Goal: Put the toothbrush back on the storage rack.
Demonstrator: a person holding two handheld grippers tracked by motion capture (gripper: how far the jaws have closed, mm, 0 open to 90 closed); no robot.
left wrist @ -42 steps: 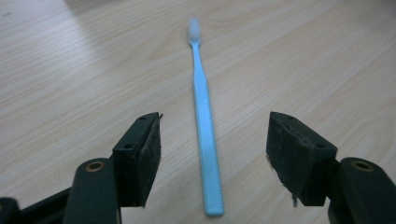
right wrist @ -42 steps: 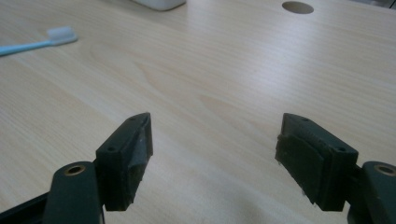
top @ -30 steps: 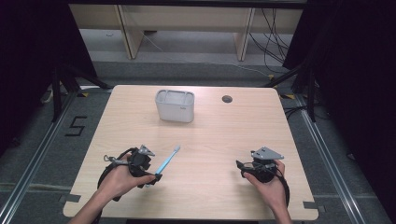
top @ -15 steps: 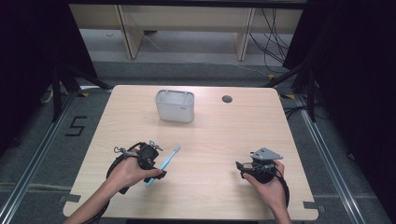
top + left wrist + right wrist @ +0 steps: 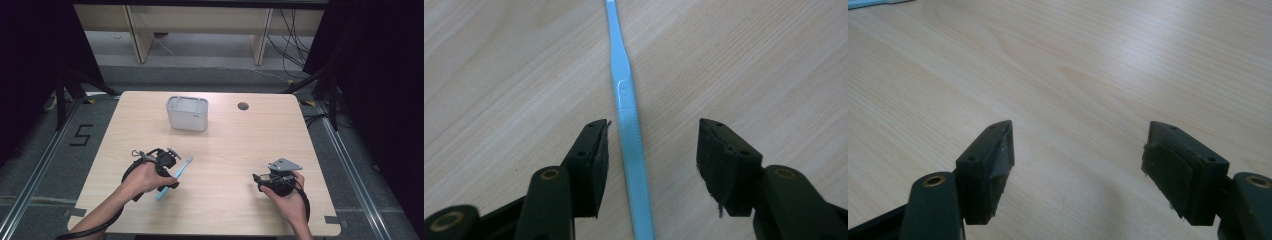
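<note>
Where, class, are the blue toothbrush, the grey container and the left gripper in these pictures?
Blue toothbrush (image 5: 628, 110): left gripper view, on the middle of its handle.
Grey container (image 5: 188, 119): high view, on its front wall.
Left gripper (image 5: 651, 150): left gripper view, midway between its open fingertips, astride the handle.

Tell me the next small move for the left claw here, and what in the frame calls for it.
Probably close the left claw on the blue toothbrush. Its jaws stand open with the handle lying flat on the table between them, nearer one jaw than the other, so a slight centring first may help. The right claw is open over bare wood, away from the brush.
</note>
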